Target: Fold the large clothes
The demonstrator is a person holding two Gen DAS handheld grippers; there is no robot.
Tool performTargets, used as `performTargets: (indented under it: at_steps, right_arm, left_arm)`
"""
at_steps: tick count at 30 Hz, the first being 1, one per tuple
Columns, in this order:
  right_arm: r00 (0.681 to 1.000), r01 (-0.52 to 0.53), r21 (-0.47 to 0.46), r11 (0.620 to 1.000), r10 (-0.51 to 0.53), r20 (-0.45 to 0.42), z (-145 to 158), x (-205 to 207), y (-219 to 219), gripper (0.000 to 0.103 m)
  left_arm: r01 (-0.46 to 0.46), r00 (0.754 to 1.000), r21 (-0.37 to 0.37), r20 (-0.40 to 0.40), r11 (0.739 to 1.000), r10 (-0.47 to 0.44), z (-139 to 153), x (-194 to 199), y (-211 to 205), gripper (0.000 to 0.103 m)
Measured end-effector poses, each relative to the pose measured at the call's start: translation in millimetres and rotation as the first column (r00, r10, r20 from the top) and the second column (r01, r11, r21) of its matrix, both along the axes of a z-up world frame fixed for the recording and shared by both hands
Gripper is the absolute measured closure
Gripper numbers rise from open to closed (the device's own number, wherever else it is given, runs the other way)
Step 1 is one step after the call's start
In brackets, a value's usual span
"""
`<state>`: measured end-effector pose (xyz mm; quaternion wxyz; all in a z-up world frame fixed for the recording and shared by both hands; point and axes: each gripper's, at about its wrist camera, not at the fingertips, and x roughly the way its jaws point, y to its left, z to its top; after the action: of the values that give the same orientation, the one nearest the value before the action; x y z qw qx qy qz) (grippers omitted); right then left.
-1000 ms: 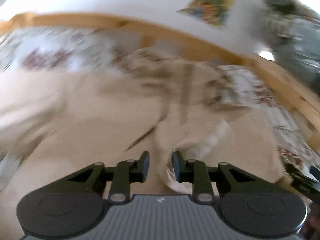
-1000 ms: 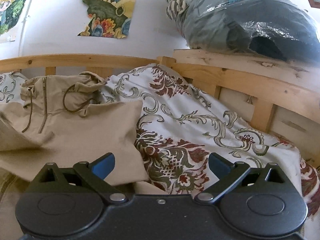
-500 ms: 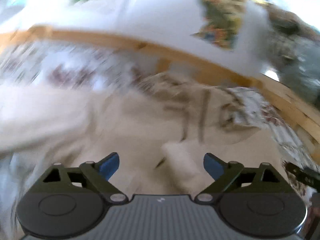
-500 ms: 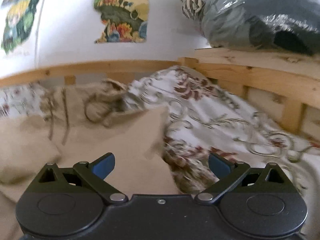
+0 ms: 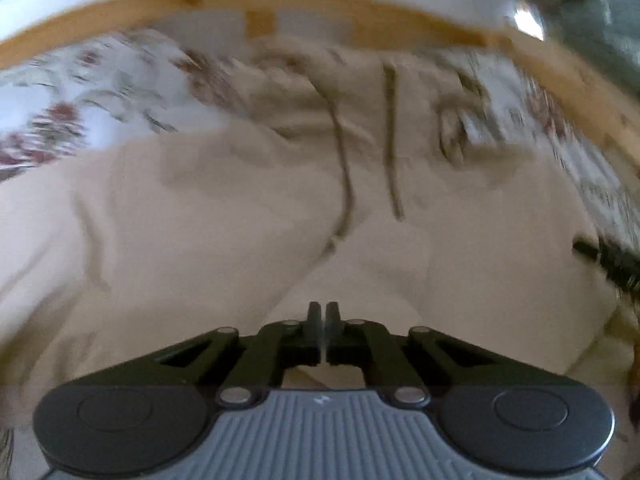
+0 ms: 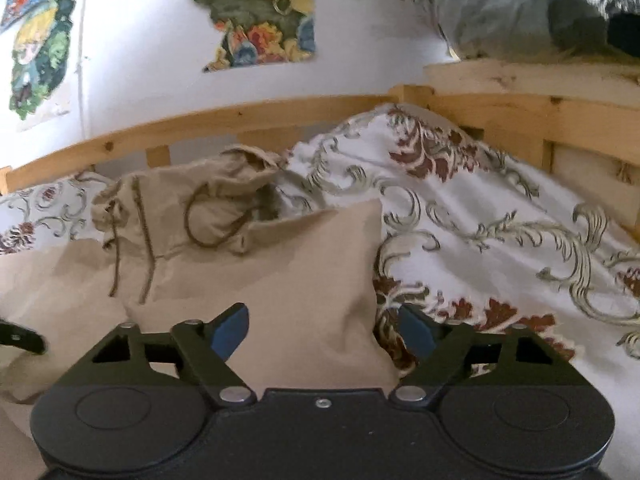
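Observation:
A beige hoodie [image 5: 224,216] with dark drawstrings lies spread on the bed, its hood toward the wooden rail. My left gripper [image 5: 323,312] hovers low over the hoodie's body, fingers pressed together, and I see no cloth between them. In the right wrist view the hoodie [image 6: 280,272] has a folded flap whose right edge runs down between the jaws of my right gripper [image 6: 323,332]. Those jaws are closing, with the blue pads [image 6: 230,330] still clear of the cloth. Each gripper shows at the edge of the other's view: left gripper [image 6: 20,338], right gripper [image 5: 608,264].
A floral bedsheet [image 6: 500,232] covers the mattress to the right of the hoodie. A wooden bed rail [image 6: 240,120] runs along the back, with a white wall and posters [image 6: 260,12] above. A plastic-wrapped bundle [image 6: 540,4] rests on the wooden headboard [image 6: 520,80] at upper right.
The left gripper opened wide, then shut, and shifted over the hoodie. The right gripper moved in over the folded flap and its jaws have narrowed.

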<state>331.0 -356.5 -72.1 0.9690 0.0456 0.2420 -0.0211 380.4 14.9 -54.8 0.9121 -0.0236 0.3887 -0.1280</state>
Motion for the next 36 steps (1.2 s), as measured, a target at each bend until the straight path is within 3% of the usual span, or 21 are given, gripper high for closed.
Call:
performTargets:
  at_steps: [2, 5, 8, 11, 13, 14, 15, 17, 18, 20, 22, 23, 24, 27, 29, 31, 33, 36]
  right_arm:
    - [0.999, 0.023, 0.010, 1.000, -0.022, -0.024, -4.8, 1.5, -2.9, 0.060]
    - [0.998, 0.059, 0.054, 0.997, -0.058, -0.020, -7.2, -0.7, -13.6, 0.080]
    - [0.995, 0.098, 0.083, 0.992, -0.098, 0.000, -5.4, -3.8, -23.0, 0.087]
    - [0.994, 0.108, 0.135, 0.985, -0.107, -0.018, -6.8, -3.3, -30.4, 0.087]
    - [0.993, 0.114, 0.135, 0.984, -0.111, -0.029, -8.7, -3.1, -31.0, 0.086]
    - [0.993, 0.116, 0.132, 0.984, -0.112, -0.032, -8.9, -3.0, -30.3, 0.084]
    - [0.993, 0.116, 0.133, 0.984, -0.112, -0.033, -9.1, -3.1, -30.3, 0.083]
    - [0.993, 0.120, 0.135, 0.984, -0.116, -0.036, -9.1, -3.6, -30.7, 0.079]
    - [0.993, 0.120, 0.137, 0.983, -0.116, -0.036, -9.2, -4.0, -31.1, 0.077]
    - [0.993, 0.118, 0.138, 0.983, -0.114, -0.039, -9.9, -4.0, -31.6, 0.074]
    - [0.993, 0.112, 0.138, 0.984, -0.107, -0.043, -10.8, -3.9, -31.7, 0.069]
    - [0.993, 0.110, 0.137, 0.984, -0.105, -0.044, -11.5, -4.1, -31.6, 0.068]
    - [0.993, 0.110, 0.136, 0.985, -0.104, -0.045, -12.1, -4.2, -31.9, 0.068]
    - [0.993, 0.110, 0.143, 0.984, -0.104, -0.046, -13.8, -4.3, -33.8, 0.070]
    - [0.995, 0.104, 0.149, 0.983, -0.101, -0.028, -12.7, -6.5, -33.8, 0.088]
    - [0.992, 0.125, 0.134, 0.983, -0.127, 0.005, -8.8, -10.0, -33.6, 0.092]
    - [0.989, 0.138, 0.138, 0.981, -0.143, 0.024, -5.5, -12.4, -36.4, 0.094]
    - [0.989, 0.142, 0.176, 0.974, -0.146, 0.012, -5.8, -11.7, -44.3, 0.094]
  left_arm:
    - [-0.066, 0.994, -0.060, 0.087, 0.996, 0.071, 6.2, -21.2, 13.4, 0.103]
    - [-0.170, 0.977, -0.077, 0.120, 0.982, 0.178, 5.2, -43.8, 29.9, 0.103]
    - [-0.170, 0.980, -0.077, 0.086, 0.982, 0.177, -1.5, -53.5, 38.9, 0.103]
    - [-0.130, 0.990, -0.165, 0.041, 0.978, 0.138, 0.3, -44.9, 43.8, 0.101]
    - [-0.087, 0.995, -0.205, 0.036, 0.975, 0.097, 4.0, -30.2, 36.6, 0.071]
    - [-0.056, 0.997, -0.220, 0.036, 0.974, 0.066, 4.6, -23.5, 32.4, 0.037]
    - [-0.021, 0.999, -0.230, 0.026, 0.973, 0.028, 3.9, -15.6, 26.0, 0.020]
    - [0.043, 0.999, -0.246, -0.006, 0.968, -0.046, -0.8, 2.2, 13.0, 0.020]
    - [0.082, 0.994, -0.225, -0.048, 0.971, -0.095, -5.4, 15.2, 4.1, 0.020]
    - [0.092, 0.990, -0.148, -0.095, 0.985, -0.107, -13.6, 30.5, -10.5, 0.025]
    - [0.128, 0.985, -0.094, -0.104, 0.987, -0.138, -17.9, 35.6, -22.0, 0.053]
    - [0.140, 0.983, -0.058, -0.112, 0.988, -0.146, -19.9, 35.9, -27.9, 0.090]
    - [0.145, 0.982, -0.040, -0.119, 0.989, -0.149, -21.1, 35.0, -31.2, 0.103]
    - [0.148, 0.988, -0.022, -0.030, 0.989, -0.148, -14.7, 15.7, -33.0, 0.103]
    - [0.090, 0.993, -0.030, 0.077, 0.995, -0.088, -3.4, -1.7, -26.5, 0.103]
    - [0.024, 0.990, -0.050, 0.141, 0.998, -0.017, 5.2, -15.9, -14.6, 0.103]
    - [-0.028, 0.987, -0.032, 0.156, 0.999, 0.033, 5.7, -28.0, -3.6, 0.103]
    - [-0.004, 0.994, -0.024, 0.112, 1.000, 0.007, -1.5, -35.2, 5.3, 0.103]
